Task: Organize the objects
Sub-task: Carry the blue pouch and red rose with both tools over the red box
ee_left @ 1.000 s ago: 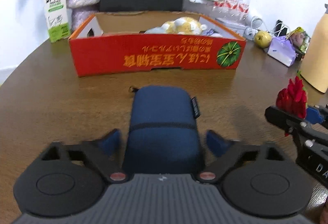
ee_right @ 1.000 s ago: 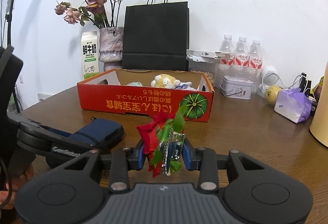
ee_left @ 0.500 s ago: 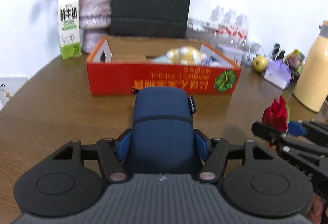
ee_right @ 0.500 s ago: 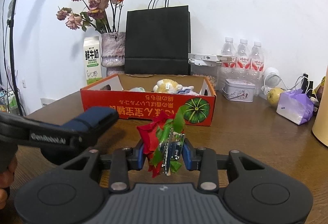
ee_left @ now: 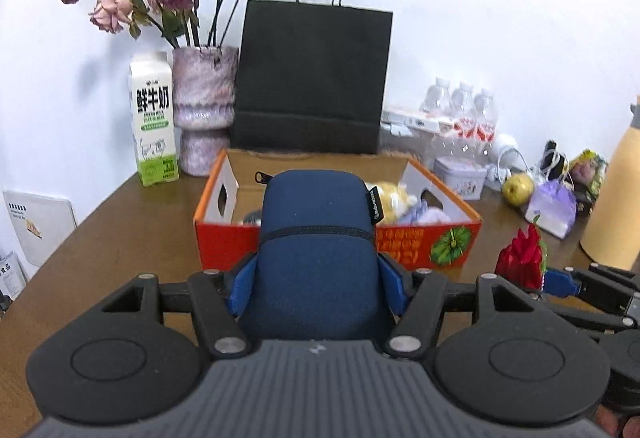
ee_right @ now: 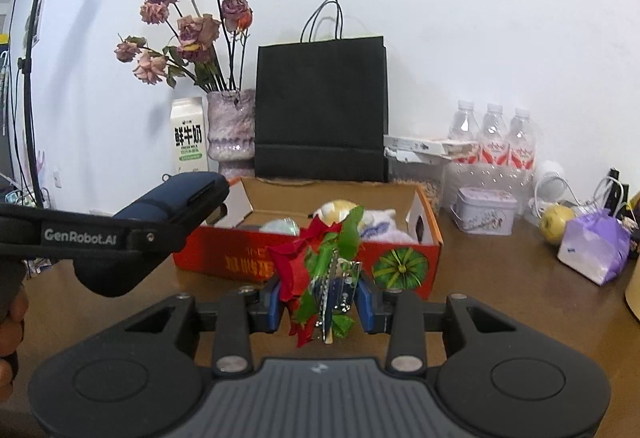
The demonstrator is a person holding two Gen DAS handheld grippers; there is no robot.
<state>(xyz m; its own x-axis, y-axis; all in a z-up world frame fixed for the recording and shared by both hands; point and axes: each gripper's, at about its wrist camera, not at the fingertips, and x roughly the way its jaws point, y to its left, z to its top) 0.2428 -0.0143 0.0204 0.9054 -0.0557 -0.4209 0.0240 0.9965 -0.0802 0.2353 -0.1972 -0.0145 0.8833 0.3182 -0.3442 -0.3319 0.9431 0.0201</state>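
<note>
My left gripper [ee_left: 316, 278] is shut on a navy blue zip case [ee_left: 318, 230], which hangs above the table in front of the red cardboard box [ee_left: 420, 242]. From the right wrist view the case [ee_right: 180, 197] juts out of the left gripper [ee_right: 120, 234] at the box's left end. My right gripper [ee_right: 320, 298] is shut on a red and green bow decoration [ee_right: 304, 262] with a clear wrapper, held short of the box [ee_right: 224, 258]. In the left wrist view the decoration [ee_left: 522, 258] and the right gripper [ee_left: 560, 284] show at the right.
The box holds a yellow plush toy [ee_right: 336, 207] and pale items. Behind it stand a black paper bag [ee_left: 312, 77], a vase of dried roses [ee_left: 204, 109] and a milk carton [ee_left: 154, 117]. Water bottles [ee_right: 492, 141], a tin [ee_right: 486, 211], a pear [ee_left: 518, 187] and a purple pack [ee_right: 592, 250] sit right.
The left jaws closed on the navy case and lifted it off the table up to box height. The right gripper rose a little, still holding the decoration.
</note>
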